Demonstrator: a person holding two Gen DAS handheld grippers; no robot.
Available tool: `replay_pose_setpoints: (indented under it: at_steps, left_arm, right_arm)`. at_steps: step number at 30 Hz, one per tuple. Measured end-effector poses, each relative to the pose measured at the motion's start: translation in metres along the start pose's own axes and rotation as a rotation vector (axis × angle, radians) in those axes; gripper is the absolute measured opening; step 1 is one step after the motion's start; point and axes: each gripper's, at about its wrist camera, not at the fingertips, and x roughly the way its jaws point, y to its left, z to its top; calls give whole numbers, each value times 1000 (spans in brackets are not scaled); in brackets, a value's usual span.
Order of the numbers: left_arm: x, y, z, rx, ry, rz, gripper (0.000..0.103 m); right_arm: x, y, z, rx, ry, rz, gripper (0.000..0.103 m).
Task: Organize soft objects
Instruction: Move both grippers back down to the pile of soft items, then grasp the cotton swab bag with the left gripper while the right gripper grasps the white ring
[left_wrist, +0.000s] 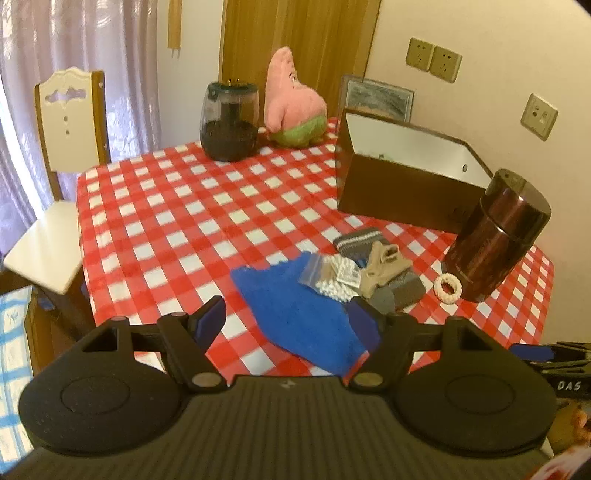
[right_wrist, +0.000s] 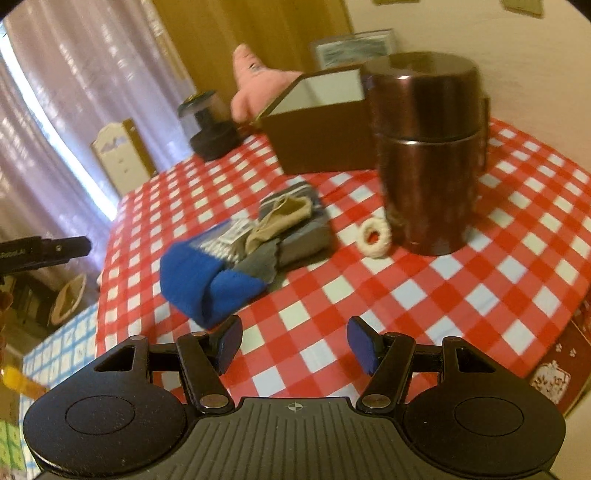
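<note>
A blue cloth (left_wrist: 295, 306) lies on the red-checked table near its front edge, with a small bag of cotton swabs (left_wrist: 328, 277), a beige sock (left_wrist: 384, 267) and grey striped socks (left_wrist: 399, 284) piled beside it. A cream hair tie (left_wrist: 447, 288) lies to their right. A pink plush toy (left_wrist: 291, 99) stands at the back. My left gripper (left_wrist: 288, 321) is open just above the blue cloth. My right gripper (right_wrist: 295, 343) is open over bare tablecloth, in front of the blue cloth (right_wrist: 207, 284), the socks (right_wrist: 295, 225) and the hair tie (right_wrist: 375, 236).
An open brown box (left_wrist: 402, 192) with a white inside stands at the right back. A dark brown canister (left_wrist: 495, 236) stands by the hair tie. A dark glass jar (left_wrist: 229, 122) stands beside the plush. A white chair (left_wrist: 66, 155) is at the table's left.
</note>
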Motion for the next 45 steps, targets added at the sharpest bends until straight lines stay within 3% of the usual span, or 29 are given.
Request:
replay_pose_setpoints:
  at_steps: [10, 17, 23, 32, 40, 42, 44, 45]
  left_arm:
    - [16, -37, -10, 31, 20, 65, 69]
    - [48, -51, 3, 93, 30, 42, 67]
    - [95, -61, 17, 193, 70, -33, 67]
    - [170, -55, 20, 444, 157, -132, 67]
    - [200, -31, 26, 414, 213, -273, 64]
    - [205, -30, 25, 406, 226, -300, 57]
    - [209, -26, 26, 380, 239, -342, 43]
    - [209, -24, 27, 372, 238, -352, 41]
  right_arm:
    - [32, -30, 11, -29, -6, 7, 63]
    - [43, -55, 21, 20, -31, -36, 63]
    - [55, -57, 22, 50, -32, -76, 62]
    - [73, -43, 13, 197, -65, -201, 62]
    - [83, -30, 1, 294, -83, -296, 62]
    - [86, -29, 1, 311, -88, -313, 62]
    - [87, -29, 2, 323, -102, -326, 62]
    - [88, -29, 3, 328, -108, -331, 62]
